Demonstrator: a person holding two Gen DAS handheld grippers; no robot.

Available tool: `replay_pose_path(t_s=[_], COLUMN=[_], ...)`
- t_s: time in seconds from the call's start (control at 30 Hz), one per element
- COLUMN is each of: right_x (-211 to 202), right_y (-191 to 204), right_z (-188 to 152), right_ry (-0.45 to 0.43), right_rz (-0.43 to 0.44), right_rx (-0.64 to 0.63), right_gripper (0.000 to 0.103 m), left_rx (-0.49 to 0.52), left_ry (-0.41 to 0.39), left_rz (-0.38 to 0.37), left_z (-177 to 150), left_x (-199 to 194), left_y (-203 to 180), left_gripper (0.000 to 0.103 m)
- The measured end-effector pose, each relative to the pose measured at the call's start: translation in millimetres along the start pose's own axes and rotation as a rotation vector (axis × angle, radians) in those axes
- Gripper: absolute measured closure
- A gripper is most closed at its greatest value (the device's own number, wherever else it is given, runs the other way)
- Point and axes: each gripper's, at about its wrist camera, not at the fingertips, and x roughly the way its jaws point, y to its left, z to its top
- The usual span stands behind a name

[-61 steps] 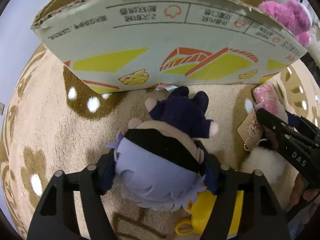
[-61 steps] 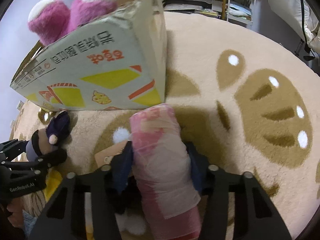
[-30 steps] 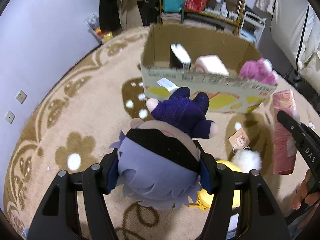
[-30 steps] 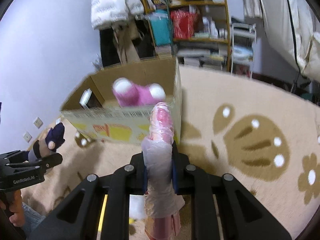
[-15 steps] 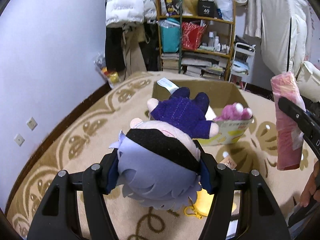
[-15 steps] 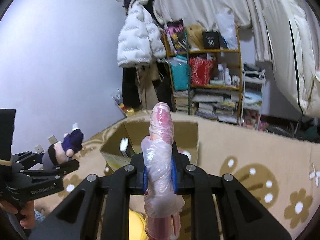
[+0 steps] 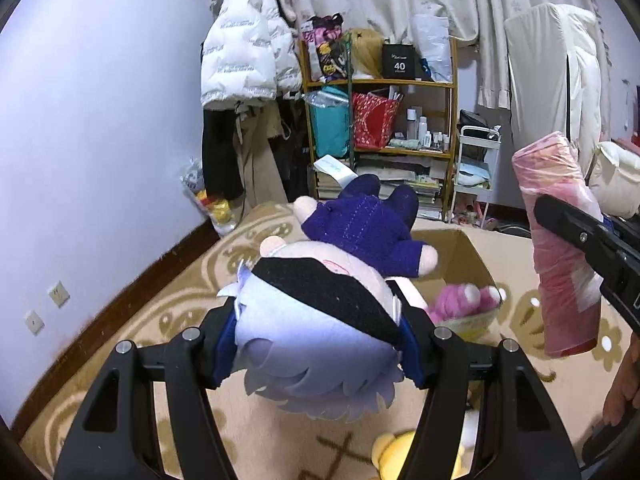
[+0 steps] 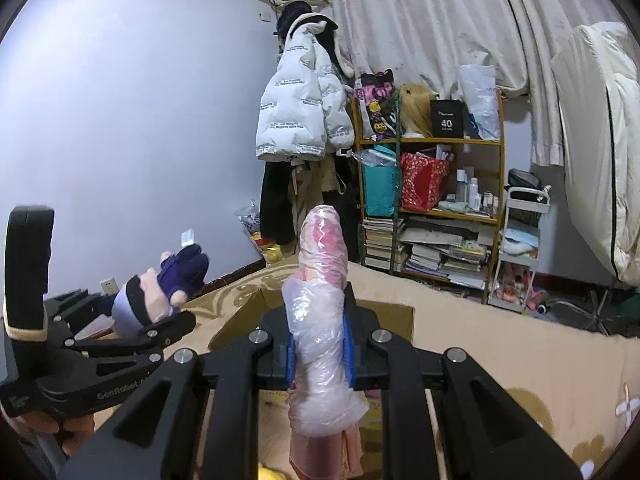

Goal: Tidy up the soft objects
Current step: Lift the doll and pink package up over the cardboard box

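Note:
My left gripper (image 7: 316,340) is shut on a plush doll (image 7: 320,320) with a pale lilac head, black band and navy body, held up in the air. My right gripper (image 8: 320,356) is shut on a pink roll wrapped in clear plastic (image 8: 322,320), which stands upright between the pads. In the left wrist view that pink roll (image 7: 560,240) hangs at the right, above the open cardboard box (image 7: 464,252). A pink plush toy (image 7: 460,300) lies inside the box. From the right wrist view the doll (image 8: 160,292) and the left gripper (image 8: 152,312) show at the left.
Below lies a beige rug with brown patterns (image 7: 180,300). A yellow plush (image 7: 396,456) sits on the rug under the left gripper. A shelf full of books and bags (image 8: 432,208), a hanging white jacket (image 8: 300,108) and a small cart (image 8: 520,248) stand by the far wall.
Both grippers have risen with their loads and tilted upward, so the box has dropped low in view and the shelf and walls now fill the pictures.

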Motion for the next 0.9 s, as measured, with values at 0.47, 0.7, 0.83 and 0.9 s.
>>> replay_pose_path(t_s=[0.47, 0.7, 0.83, 0.9], right_x=[63.2, 90.0, 102.7, 107.9], right_y=[-24.1, -35.8, -44.0, -44.8], right_z=[5.8, -4.9, -10.9, -14.0], right_ry=[-0.004, 0.01, 0.033, 0.035], right_rz=[0.042, 0.065, 0.077, 0.072], right_rx=[-0.101, -0.087, -0.066, -0.073], right_gripper=[0.084, 0.084, 0.084, 0.084], left_rx=[0.007, 0.002, 0.003, 0.004], left_ry=[0.023, 0.044, 0.075, 0.089], left_rz=[-0.026, -0.058, -0.07, -0.069], left_z=[27.1, 24.7, 22.4, 20.2], left_x=[59.6, 81.7, 95.7, 102.4], left_y=[-3.9, -10.5, -12.9, -14.6], left_gripper=[0.039, 0.038, 0.038, 0.038])
